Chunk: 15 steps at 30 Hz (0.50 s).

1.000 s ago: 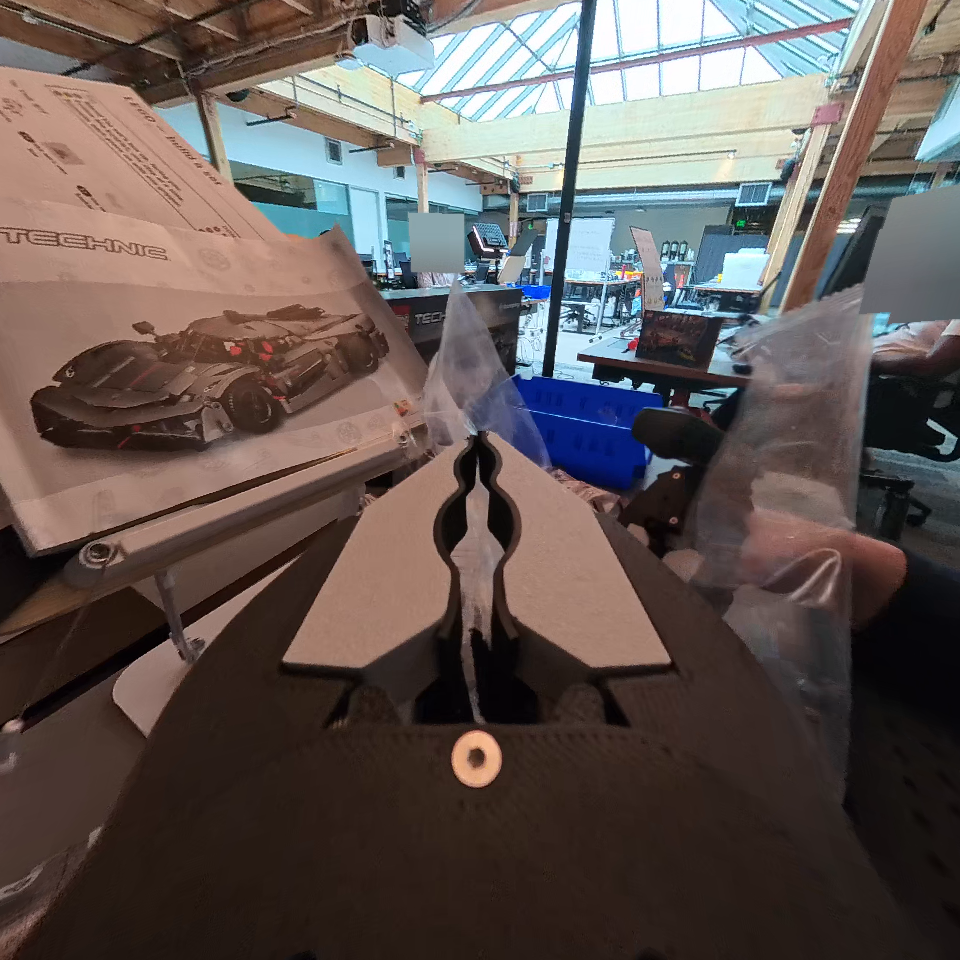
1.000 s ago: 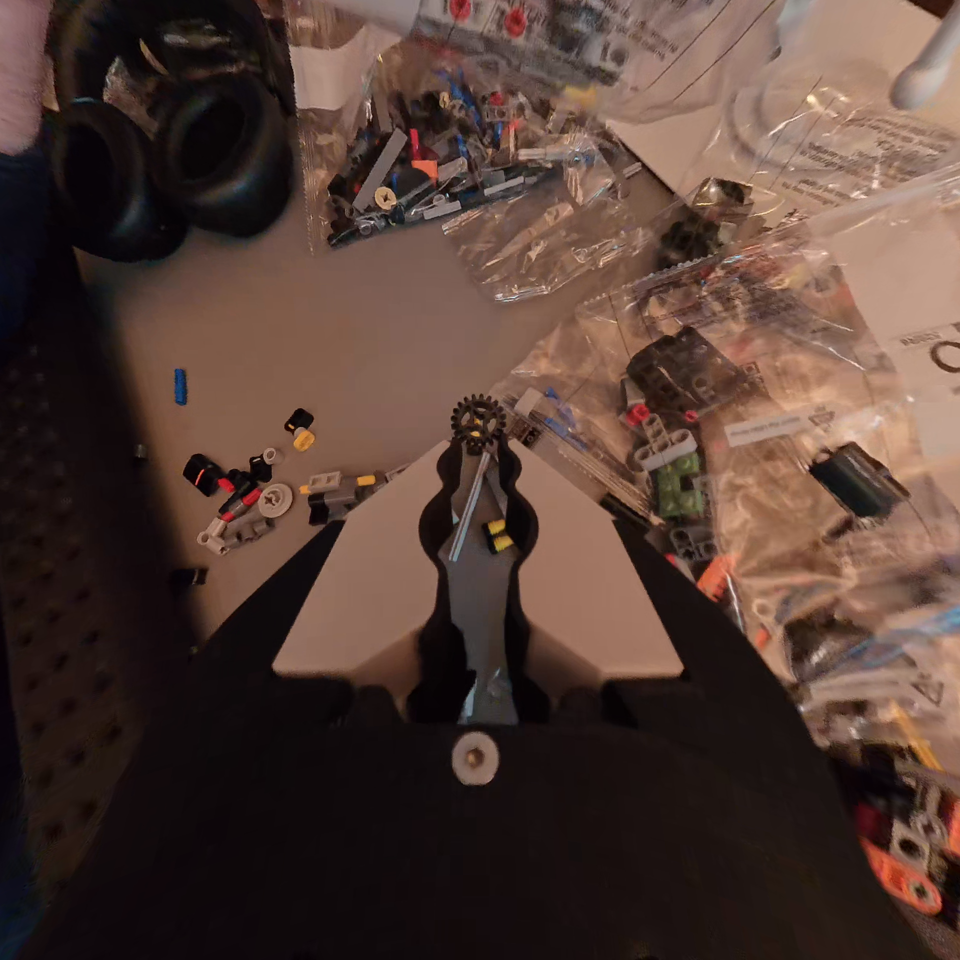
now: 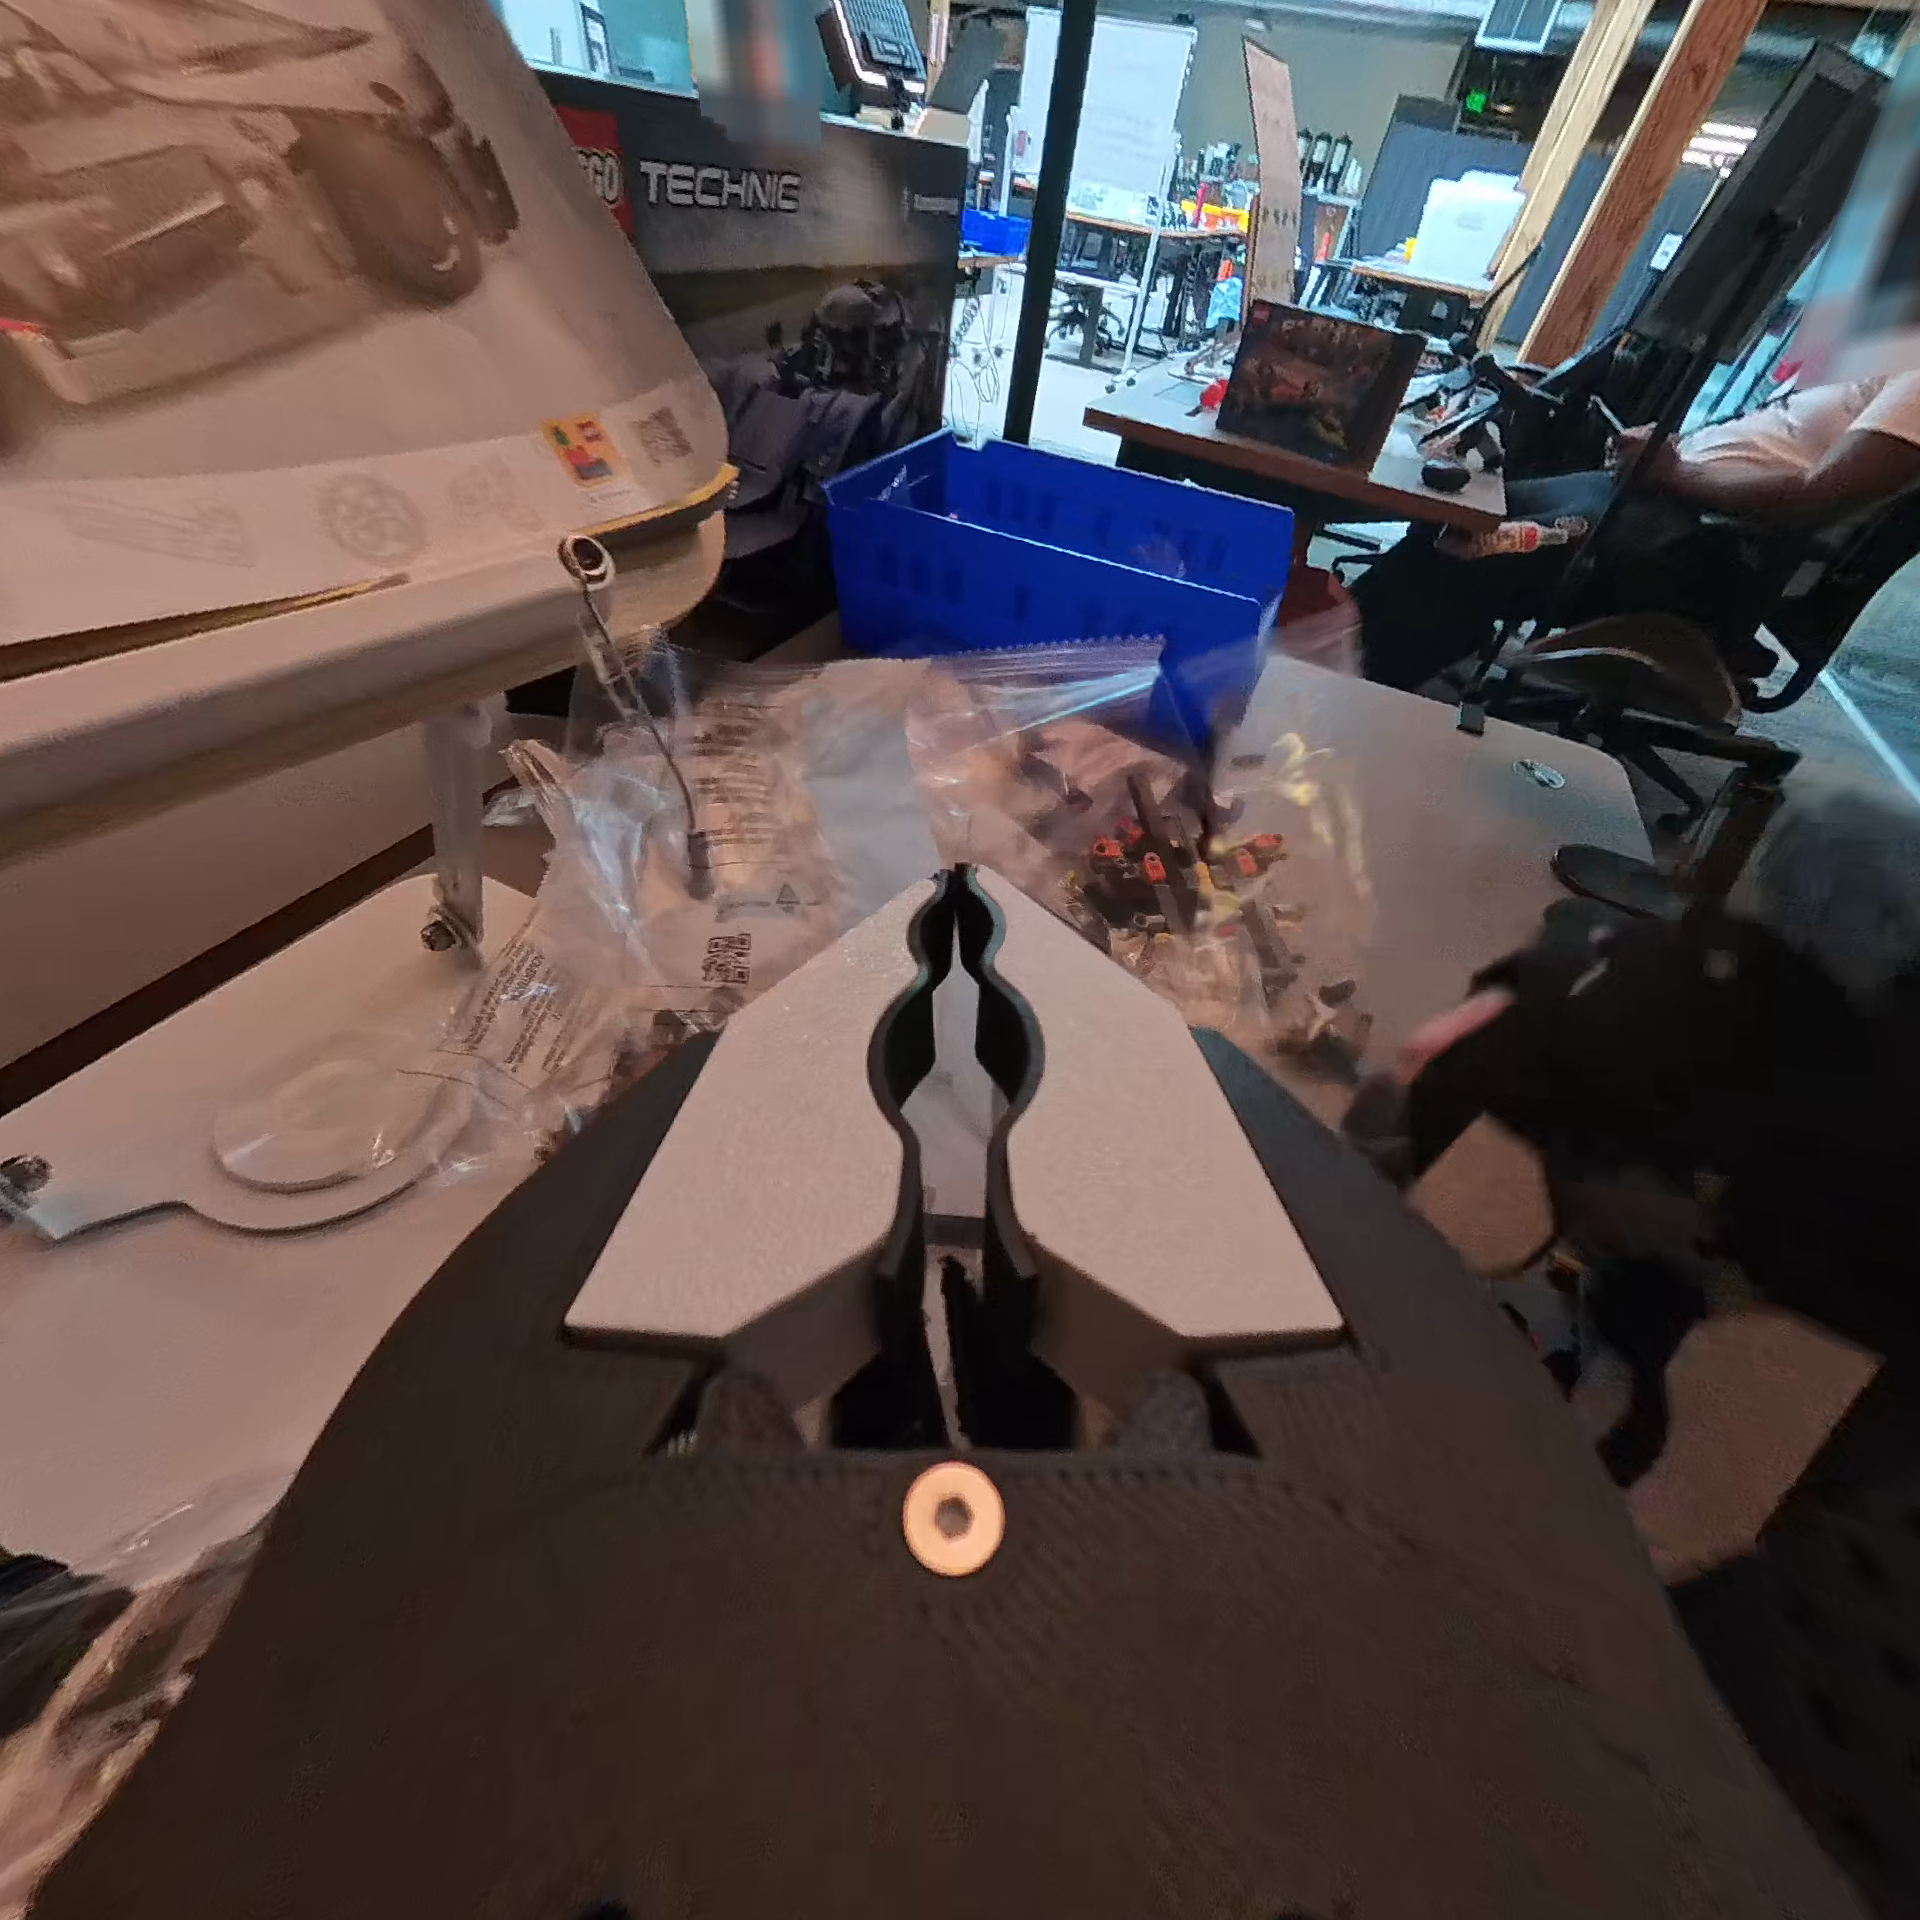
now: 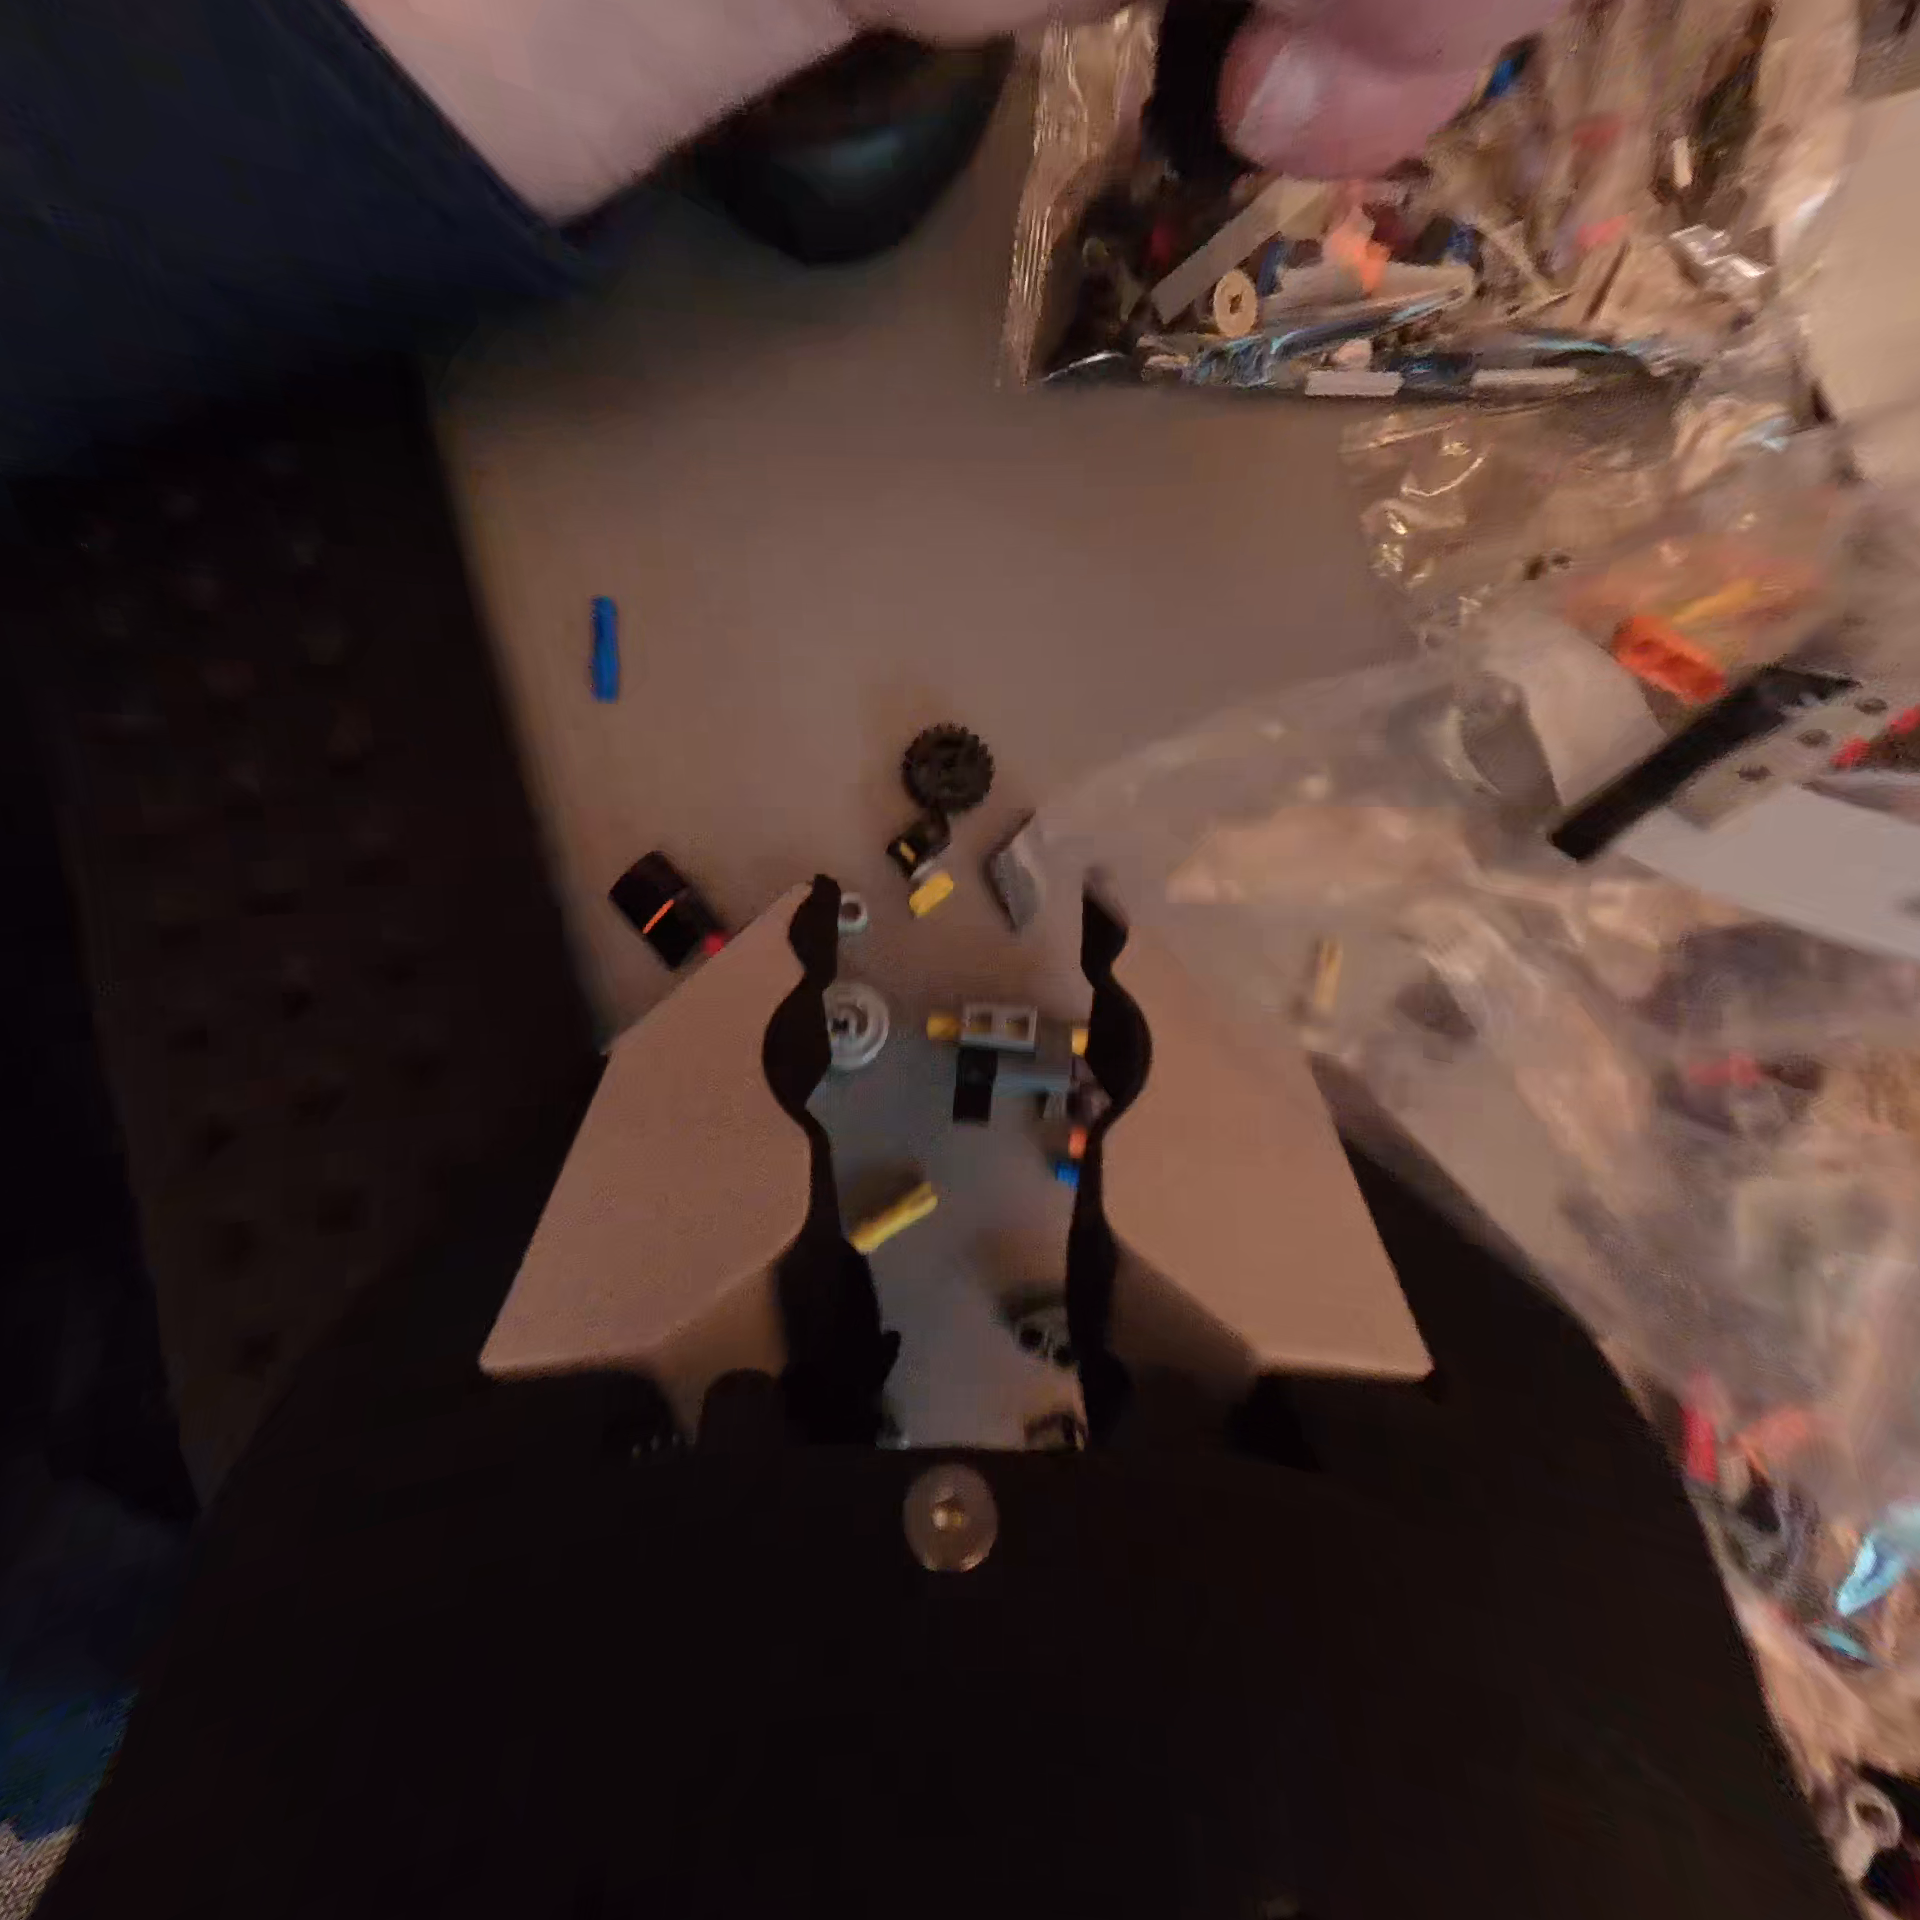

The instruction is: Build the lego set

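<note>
Over the tan table (image 4: pixel 935 499), the right gripper (image 4: pixel 951 904) is hanging with its 2 fingers spread wide and nothing between them. Loose Lego pieces are lying on the tabletop under and ahead of that gap: a black gear (image 4: pixel 948 764) just past the fingertips, a small grey and yellow sub-assembly (image 4: pixel 1003 1049) showing between the fingers, a yellow pin (image 4: pixel 894 1216) nearer the gripper's base, and a light grey round piece (image 4: pixel 857 1023) beside the left finger. A blue pin (image 4: pixel 604 646) is lying well apart to the left, and a black piece with a red-orange mark (image 4: pixel 665 906) is sitting just beside the left fingertip. Clear plastic bags of parts (image 4: pixel 1558 987) are crowding the right side, blurred in places, and a person's hand (image 4: pixel 1340 94) is showing at the top edge near another bag. From the left wrist view, the left gripper (image 3: pixel 958 883) is pointing across the table with its fingers drawn nearly together at the tips; I cannot make out anything gripped between them. Ahead of it, a clear bag of small mixed pieces (image 3: pixel 1174 831) is lying on the table, with a flat printed bag (image 3: pixel 717 821) beside it. An instruction booklet (image 3: pixel 312 312) is resting on a white stand (image 3: pixel 312 1143) to the left, and a blue bin (image 3: pixel 1049 561) is sitting beyond the bags.
</note>
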### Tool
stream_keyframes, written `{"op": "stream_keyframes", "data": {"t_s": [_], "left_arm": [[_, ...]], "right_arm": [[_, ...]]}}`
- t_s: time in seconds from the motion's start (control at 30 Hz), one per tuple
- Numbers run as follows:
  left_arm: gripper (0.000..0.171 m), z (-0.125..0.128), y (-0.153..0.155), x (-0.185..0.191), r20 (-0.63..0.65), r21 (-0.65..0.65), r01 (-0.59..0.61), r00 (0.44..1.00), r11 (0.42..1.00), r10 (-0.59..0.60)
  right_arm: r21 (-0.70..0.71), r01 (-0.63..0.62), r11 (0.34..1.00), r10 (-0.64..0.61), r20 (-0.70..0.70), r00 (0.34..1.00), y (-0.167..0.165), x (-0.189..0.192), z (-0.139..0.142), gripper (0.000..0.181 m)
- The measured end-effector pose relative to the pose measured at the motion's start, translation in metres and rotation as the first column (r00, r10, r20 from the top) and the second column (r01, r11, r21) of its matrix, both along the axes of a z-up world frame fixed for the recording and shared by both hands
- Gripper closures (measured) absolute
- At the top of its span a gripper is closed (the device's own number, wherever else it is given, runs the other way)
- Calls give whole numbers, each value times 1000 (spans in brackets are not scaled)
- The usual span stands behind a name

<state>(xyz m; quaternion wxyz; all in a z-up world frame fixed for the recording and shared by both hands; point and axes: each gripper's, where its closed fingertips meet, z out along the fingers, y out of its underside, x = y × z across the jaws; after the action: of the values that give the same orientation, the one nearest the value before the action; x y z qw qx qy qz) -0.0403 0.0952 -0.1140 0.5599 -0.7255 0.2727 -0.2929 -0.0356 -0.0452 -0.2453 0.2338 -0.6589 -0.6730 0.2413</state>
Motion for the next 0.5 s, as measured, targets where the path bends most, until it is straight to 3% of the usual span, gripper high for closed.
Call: {"op": "stream_keyframes", "data": {"t_s": [0.13, 0.3, 0.4, 0.5], "left_arm": [[171, 1, 2, -6, 4, 6, -15, 1000, 1000, 15], [171, 2, 2, -7, 15, 5, -13, 1000, 1000, 13], [171, 3, 1, -7, 17, 6, -11, 1000, 1000, 11], [171, 2, 2, -7, 14, 5, -12, 1000, 1000, 12]], "right_arm": [[-32, -13, 999, 15, 40, 999, -4, -26, -21, 146], [-32, -30, 999, 33, 89, 995, -6, -31, -31, 163], [4, -25, 1000, 24, 101, 995, -5, -25, -28, 163], [-26, -65, 998, 66, 23, 998, -22, -19, -4, 163]]}}
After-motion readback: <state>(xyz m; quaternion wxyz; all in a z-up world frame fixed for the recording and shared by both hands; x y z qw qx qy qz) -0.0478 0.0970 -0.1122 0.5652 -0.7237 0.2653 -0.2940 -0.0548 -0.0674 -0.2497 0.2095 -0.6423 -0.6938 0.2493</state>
